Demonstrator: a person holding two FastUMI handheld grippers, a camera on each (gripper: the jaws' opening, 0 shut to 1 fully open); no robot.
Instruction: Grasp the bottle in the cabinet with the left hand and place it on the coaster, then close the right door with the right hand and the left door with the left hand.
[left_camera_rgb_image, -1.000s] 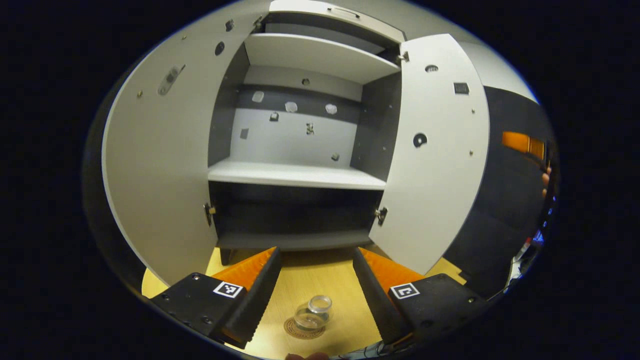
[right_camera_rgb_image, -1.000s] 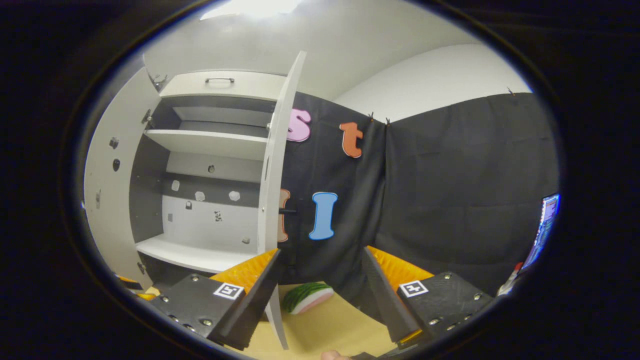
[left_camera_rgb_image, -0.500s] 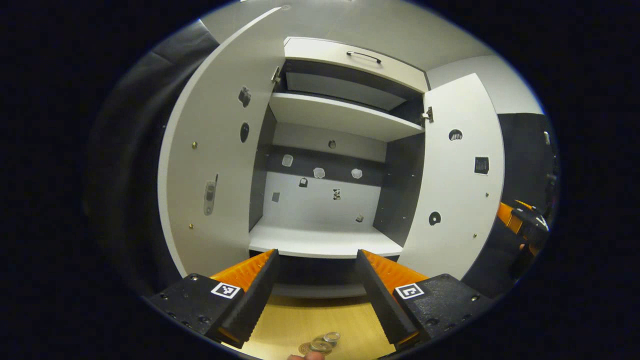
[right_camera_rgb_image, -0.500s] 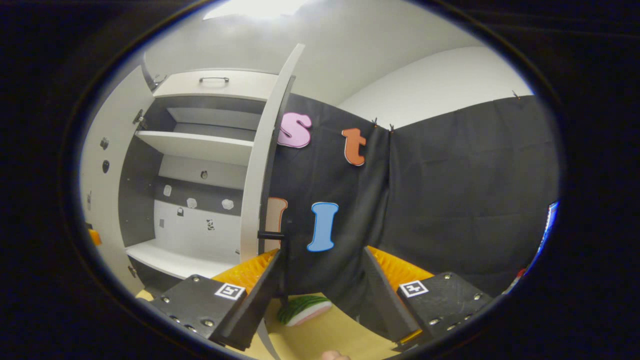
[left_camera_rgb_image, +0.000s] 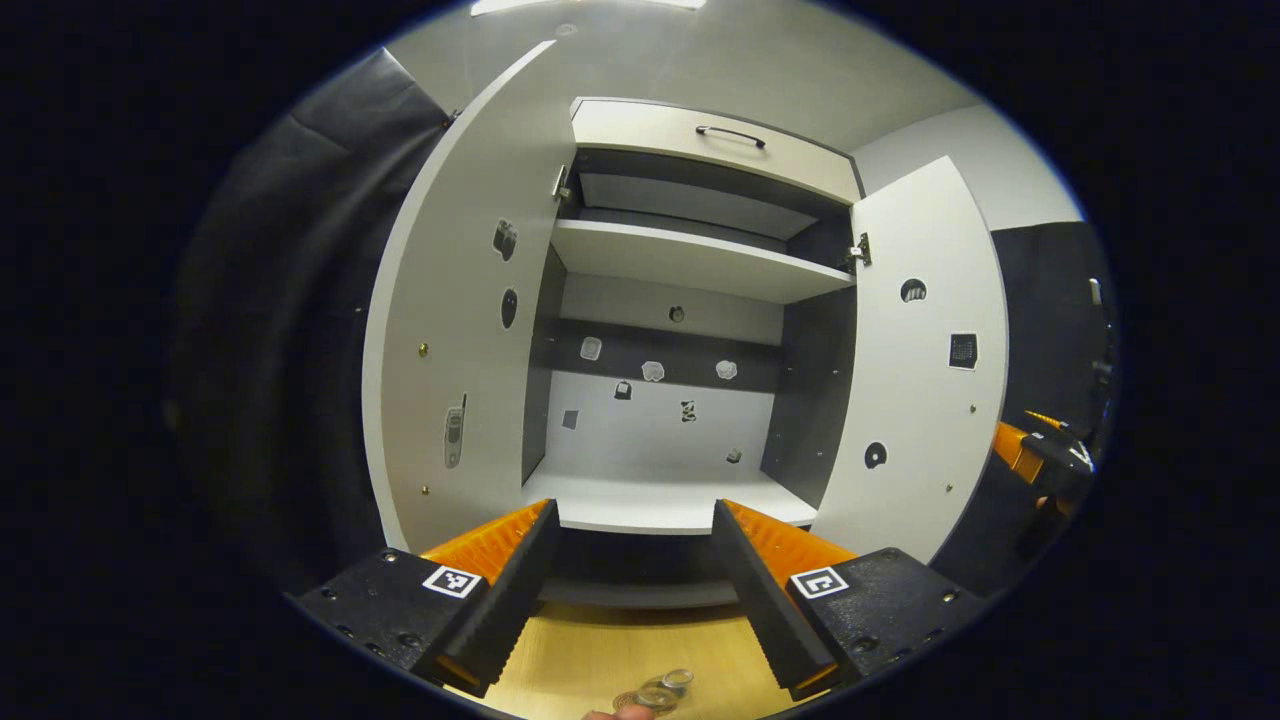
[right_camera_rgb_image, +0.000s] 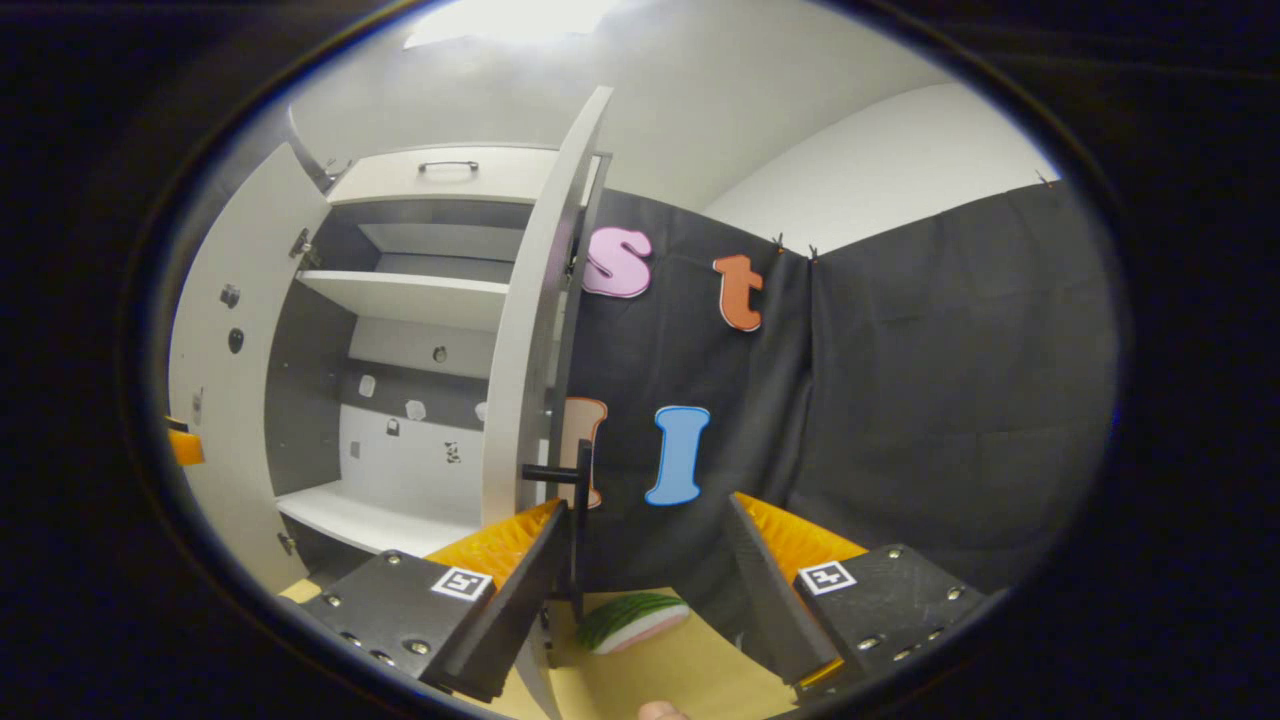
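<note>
Looking along the left gripper (left_camera_rgb_image: 632, 600) in the left gripper view, its fingers stand wide and empty; the clear glass bottle (left_camera_rgb_image: 662, 690) sits low on the pale wooden table (left_camera_rgb_image: 570, 665), seemingly on the round coaster, though that edge is blurred. Placement looks done.

The right gripper view has the right gripper (right_camera_rgb_image: 648, 590) spread and empty beside the white right door (right_camera_rgb_image: 535, 350) (handle close by). Both doors, the white left door (left_camera_rgb_image: 450, 340) too, remain to be closed.

A pale wood table (left_camera_rgb_image: 590, 660) sits near, black cloth (right_camera_rgb_image: 930, 400) hangs behind on the right, a white wall (right_camera_rgb_image: 880, 160) rises above it (bright ceiling light (right_camera_rgb_image: 520, 15) overhead).
</note>
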